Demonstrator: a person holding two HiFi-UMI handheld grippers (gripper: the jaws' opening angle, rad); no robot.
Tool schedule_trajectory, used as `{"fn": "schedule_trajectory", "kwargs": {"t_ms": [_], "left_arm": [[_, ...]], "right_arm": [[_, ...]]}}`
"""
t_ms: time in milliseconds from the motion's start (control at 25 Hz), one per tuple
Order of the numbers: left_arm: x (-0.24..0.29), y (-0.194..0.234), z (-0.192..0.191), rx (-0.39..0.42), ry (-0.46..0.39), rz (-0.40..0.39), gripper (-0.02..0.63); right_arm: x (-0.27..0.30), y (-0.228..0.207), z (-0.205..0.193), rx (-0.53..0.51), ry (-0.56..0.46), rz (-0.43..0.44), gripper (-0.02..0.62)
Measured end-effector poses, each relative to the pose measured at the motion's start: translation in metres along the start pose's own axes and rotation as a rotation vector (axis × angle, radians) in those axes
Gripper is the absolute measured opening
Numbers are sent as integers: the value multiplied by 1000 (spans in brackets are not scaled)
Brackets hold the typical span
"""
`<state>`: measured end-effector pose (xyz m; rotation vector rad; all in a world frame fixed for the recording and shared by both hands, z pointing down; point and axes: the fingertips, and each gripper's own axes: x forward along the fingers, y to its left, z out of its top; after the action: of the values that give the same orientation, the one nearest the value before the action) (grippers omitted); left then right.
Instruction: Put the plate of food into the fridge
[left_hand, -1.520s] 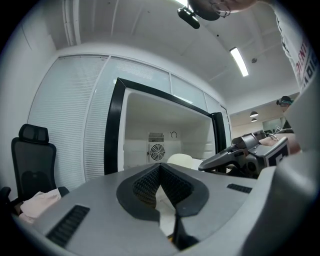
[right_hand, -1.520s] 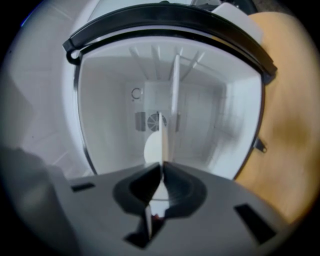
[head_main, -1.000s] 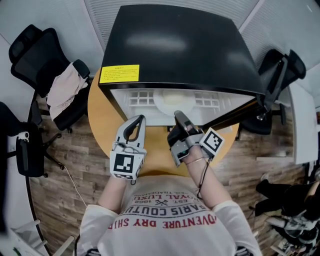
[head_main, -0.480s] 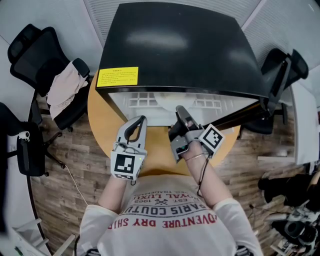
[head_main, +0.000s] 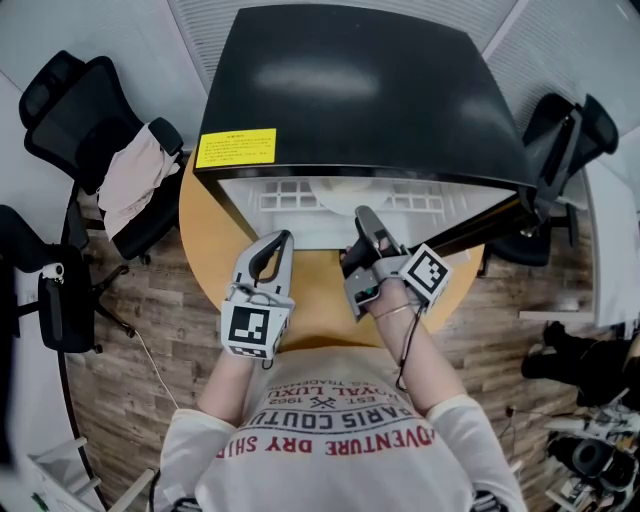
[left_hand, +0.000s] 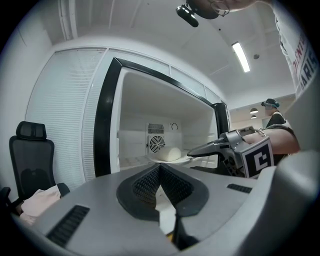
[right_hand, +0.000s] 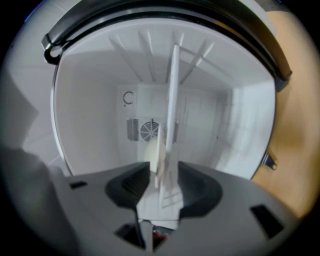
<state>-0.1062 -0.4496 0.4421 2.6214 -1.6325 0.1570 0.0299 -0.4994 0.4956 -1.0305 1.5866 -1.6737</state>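
"Wood floor (head_main: 150, 330) lay all round, and the round table (head_main: 200, 235) ran under the fridge (head_main: 360, 90). How much room was there?"

"Its mouth faced near, its door (head_main: 480, 228) swung off right, and a strip of table lay before the front edge. One chair (head_main: 90, 110) stood well apart, far left."

"And the plate (head_main: 350, 192)?"

"It lay on the shelf (head_main: 285, 195) inside, with food (left_hand: 170, 153) on it. The right gripper (head_main: 364, 214) reached over the front edge, jaws opening. The pale edge between them was probably the plate's rim, with the pads off it."

"And a second before?"

"Those jaws were nearly shut at the same spot. The left gripper (head_main: 281, 238) stayed near the edge, jaws together, holding nothing."
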Motion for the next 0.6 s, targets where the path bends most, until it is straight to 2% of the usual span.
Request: {"fn": "schedule_trajectory", "kwargs": {"t_ms": [200, 240, 280, 440, 600], "left_arm": [[-15, -6, 2, 7, -7, 2, 34], [-18, -9, 3, 11, -10, -3, 34], [-21, -13, 5, 17, -14, -9, 34], [-37, -24, 9, 11, -26, -23, 32], [-53, -27, 8, 6, -25, -23, 34]], "right_arm": [[-15, 7, -10, -1, 8, 27, 173], [-21, 6, -12, -12, 7, 24, 144], [-26, 7, -15, -35, 6, 21, 52], [-47, 13, -24, -201, 5, 32, 29], [-70, 15, -36, -438, 32, 11, 28]]}}
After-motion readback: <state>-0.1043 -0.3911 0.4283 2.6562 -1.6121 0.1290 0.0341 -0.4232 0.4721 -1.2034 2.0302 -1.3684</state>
